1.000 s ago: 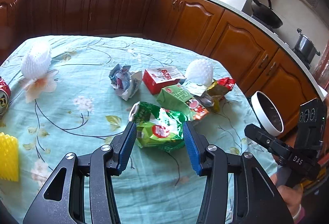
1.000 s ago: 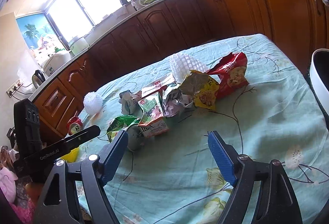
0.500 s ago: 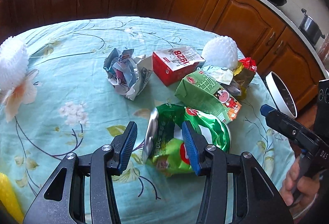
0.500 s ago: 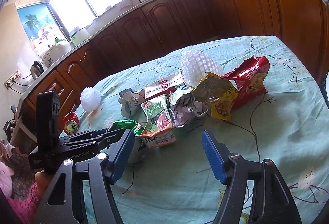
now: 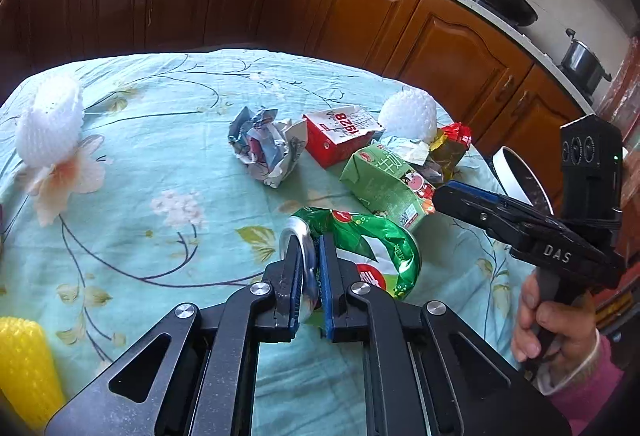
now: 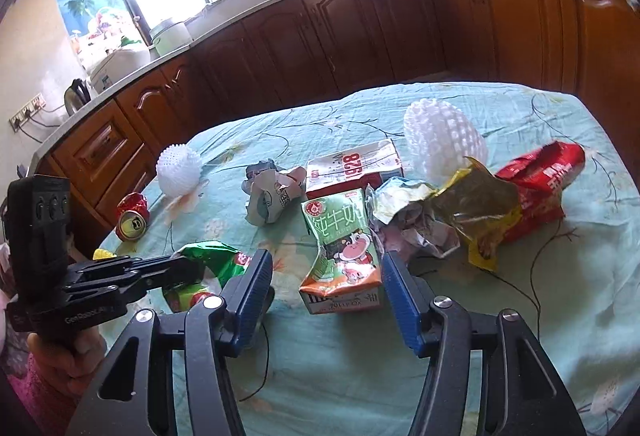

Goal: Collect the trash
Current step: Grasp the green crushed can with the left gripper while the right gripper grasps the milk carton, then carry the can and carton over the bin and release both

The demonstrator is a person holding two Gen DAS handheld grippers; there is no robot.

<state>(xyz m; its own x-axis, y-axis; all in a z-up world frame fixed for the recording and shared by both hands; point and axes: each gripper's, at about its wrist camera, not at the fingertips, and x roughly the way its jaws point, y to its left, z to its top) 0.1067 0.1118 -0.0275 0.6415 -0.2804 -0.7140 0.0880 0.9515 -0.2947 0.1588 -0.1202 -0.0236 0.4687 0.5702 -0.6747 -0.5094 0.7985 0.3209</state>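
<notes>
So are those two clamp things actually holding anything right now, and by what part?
The left gripper pinches the crushed green can by its silver end rim. The right gripper holds nothing; its jaws, just closing, straddle the green milk carton.

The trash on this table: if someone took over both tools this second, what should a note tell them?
Left tool: shut on the rim of the crushed green can.
Right tool: open, jaws just been closing around the green milk carton, not gripping yet.
On the tablecloth: red box, crumpled paper, two white foam nets, snack wrappers, red can.
Nothing visibly binned.
</notes>
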